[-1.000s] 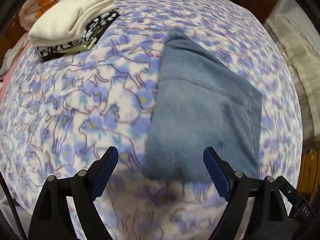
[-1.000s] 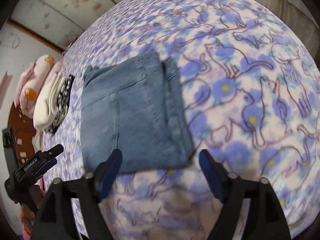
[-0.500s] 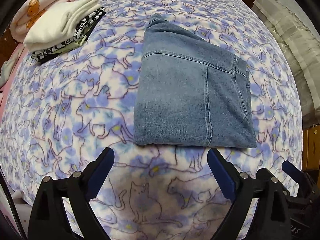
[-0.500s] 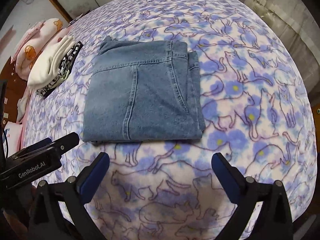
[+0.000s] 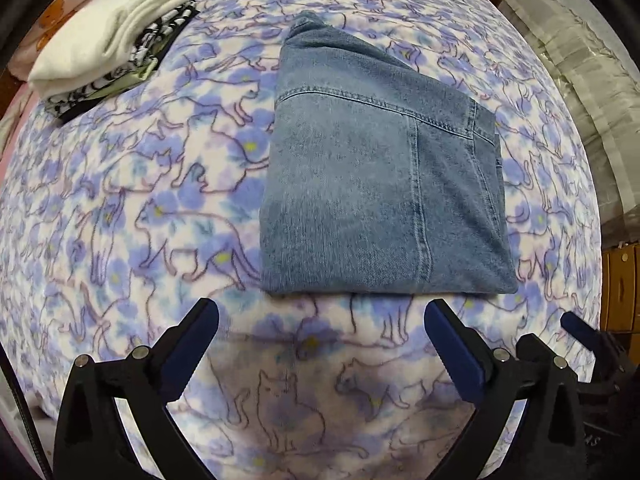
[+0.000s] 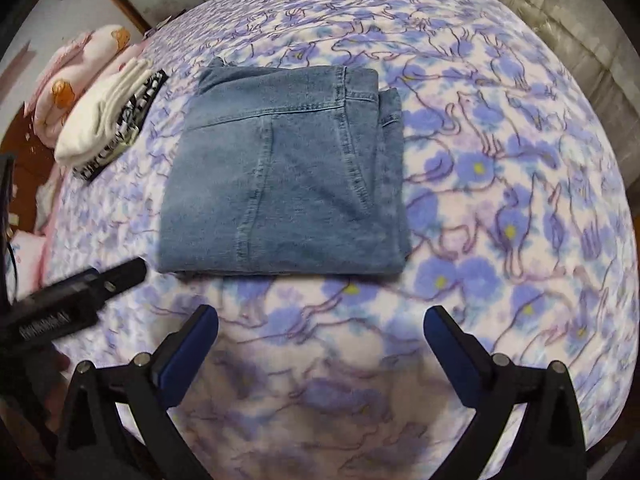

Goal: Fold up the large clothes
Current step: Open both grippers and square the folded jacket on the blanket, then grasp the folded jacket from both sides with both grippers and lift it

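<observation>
1. Both claws are empty now: the left gripper [image 5: 321,322] has its jaws opening with only blanket between them, and the right gripper [image 6: 321,330] stands fully spread, also over bare blanket. A second ago each had its jaws narrower and sat right at the near edge of the denim; since then both have drawn back, so the cloth lies clear of them.
2. Folded jeans [image 5: 380,200] rest flat as a compact rectangle on the cat-print blanket [image 5: 120,200], near edge just ahead of the fingertips and touching neither claw. I judge this garment's fold finished and let go.
3. One stack of folded clothes [image 5: 108,40], white on top with a black-and-white patterned piece under it, sits well apart at the far left; the jeans probably still need moving there.
4. Hard to make out: the jeans' inner layers are hidden, so I cannot tell how evenly they are stacked; a strip of a lower layer pokes out along the right side [image 6: 394,152]. The pink cushion [image 6: 80,76] is cut off, and the right view is blurred at its edges.
</observation>
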`<act>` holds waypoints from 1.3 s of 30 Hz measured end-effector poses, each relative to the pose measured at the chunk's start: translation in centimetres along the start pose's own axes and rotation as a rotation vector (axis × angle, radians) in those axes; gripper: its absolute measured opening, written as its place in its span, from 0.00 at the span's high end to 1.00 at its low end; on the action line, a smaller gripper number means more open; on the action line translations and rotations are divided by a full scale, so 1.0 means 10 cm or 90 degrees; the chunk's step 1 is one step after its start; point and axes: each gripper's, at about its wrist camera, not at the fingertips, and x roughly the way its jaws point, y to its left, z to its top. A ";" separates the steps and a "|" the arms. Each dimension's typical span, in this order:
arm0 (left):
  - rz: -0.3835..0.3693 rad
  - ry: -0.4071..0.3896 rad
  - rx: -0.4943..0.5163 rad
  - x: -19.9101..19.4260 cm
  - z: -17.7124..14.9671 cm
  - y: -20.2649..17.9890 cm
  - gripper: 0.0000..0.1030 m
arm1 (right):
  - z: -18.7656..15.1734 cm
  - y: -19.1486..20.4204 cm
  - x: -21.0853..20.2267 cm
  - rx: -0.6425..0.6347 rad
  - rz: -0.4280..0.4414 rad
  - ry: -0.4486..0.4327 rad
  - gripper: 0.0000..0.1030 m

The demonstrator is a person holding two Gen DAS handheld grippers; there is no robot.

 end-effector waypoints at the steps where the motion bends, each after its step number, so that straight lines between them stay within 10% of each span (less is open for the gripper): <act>1: 0.000 0.001 0.005 0.05 0.04 0.01 0.01 | 0.01 -0.02 0.03 -0.007 -0.001 -0.001 0.00; 13: -0.092 0.017 0.033 0.81 0.41 0.27 0.01 | 0.26 -0.77 0.91 0.057 0.211 0.039 0.00; 21: -0.245 0.044 -0.027 1.23 0.57 0.65 0.01 | 0.47 -0.93 1.27 0.078 0.345 0.068 0.00; 39: -0.330 0.057 0.000 1.72 1.23 0.39 0.01 | 1.03 -0.85 1.66 0.122 0.448 0.135 0.00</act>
